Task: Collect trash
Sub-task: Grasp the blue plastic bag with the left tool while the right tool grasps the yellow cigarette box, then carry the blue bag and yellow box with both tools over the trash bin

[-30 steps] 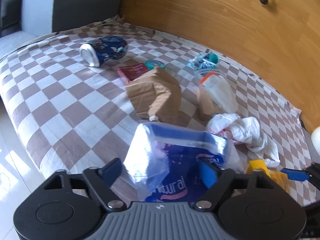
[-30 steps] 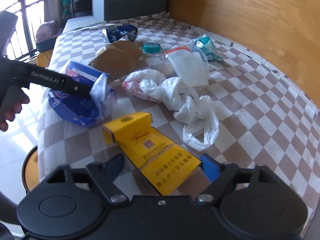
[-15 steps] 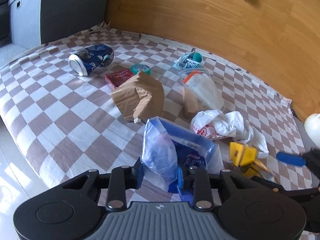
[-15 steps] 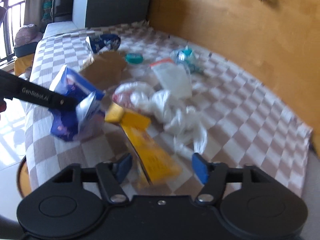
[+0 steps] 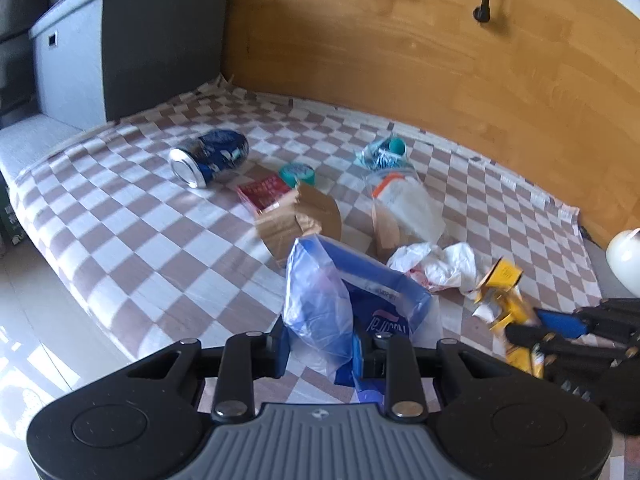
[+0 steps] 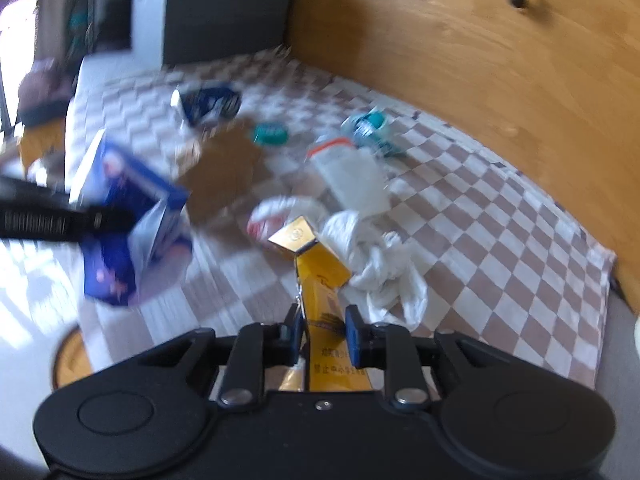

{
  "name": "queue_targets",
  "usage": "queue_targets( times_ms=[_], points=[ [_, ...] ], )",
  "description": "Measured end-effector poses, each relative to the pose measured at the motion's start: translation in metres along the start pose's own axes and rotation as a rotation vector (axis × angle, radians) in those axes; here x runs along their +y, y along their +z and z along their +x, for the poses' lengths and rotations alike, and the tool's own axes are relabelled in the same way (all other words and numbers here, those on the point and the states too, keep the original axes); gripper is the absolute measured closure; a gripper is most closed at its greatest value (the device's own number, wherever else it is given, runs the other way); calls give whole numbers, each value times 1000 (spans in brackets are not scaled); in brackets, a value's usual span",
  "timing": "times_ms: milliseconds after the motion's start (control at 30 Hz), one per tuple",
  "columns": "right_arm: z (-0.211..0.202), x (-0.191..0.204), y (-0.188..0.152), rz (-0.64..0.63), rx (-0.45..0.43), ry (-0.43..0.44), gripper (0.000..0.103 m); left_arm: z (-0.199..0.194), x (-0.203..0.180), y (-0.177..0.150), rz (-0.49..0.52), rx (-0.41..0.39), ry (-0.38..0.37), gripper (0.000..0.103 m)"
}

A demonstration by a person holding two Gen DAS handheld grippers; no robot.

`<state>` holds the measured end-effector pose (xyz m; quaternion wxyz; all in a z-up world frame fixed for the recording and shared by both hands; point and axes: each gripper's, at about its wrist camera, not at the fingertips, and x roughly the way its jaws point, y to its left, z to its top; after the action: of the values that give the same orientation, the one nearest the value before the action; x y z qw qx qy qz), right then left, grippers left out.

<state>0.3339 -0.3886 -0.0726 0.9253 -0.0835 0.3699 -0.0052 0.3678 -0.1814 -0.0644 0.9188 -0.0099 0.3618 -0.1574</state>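
My left gripper is closing its jaws on a blue plastic bag, and its pads press the bag's crumpled near end. The bag hangs lifted over the checkered cloth. In the right wrist view the same bag hangs at the left from the black gripper. My right gripper is closing its jaws on a yellow carton, pinched flat between the pads, its torn end sticking up. The left wrist view shows that carton at the right, held off the cloth.
On the cloth lie a blue can, a red pack, a teal lid, a brown paper bag, a clear zip bag, a crushed bottle and a white plastic bag. Wooden wall behind; grey box at back left.
Both grippers went from open to shut, the left on the blue bag, the right on the yellow carton. Both have risen, lifting their items off the cloth.
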Motion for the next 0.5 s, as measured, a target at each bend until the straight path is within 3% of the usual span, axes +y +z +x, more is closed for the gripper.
queue_targets(
  times_ms=[167, 500],
  points=[
    [-42, -8, 11, 114, -56, 19, 84, -36, 0, 6, 11, -51, 24, 73],
    [-116, 0, 11, 195, -143, 19, 89, -106, 9, -2, 23, -127, 90, 73]
  ],
)
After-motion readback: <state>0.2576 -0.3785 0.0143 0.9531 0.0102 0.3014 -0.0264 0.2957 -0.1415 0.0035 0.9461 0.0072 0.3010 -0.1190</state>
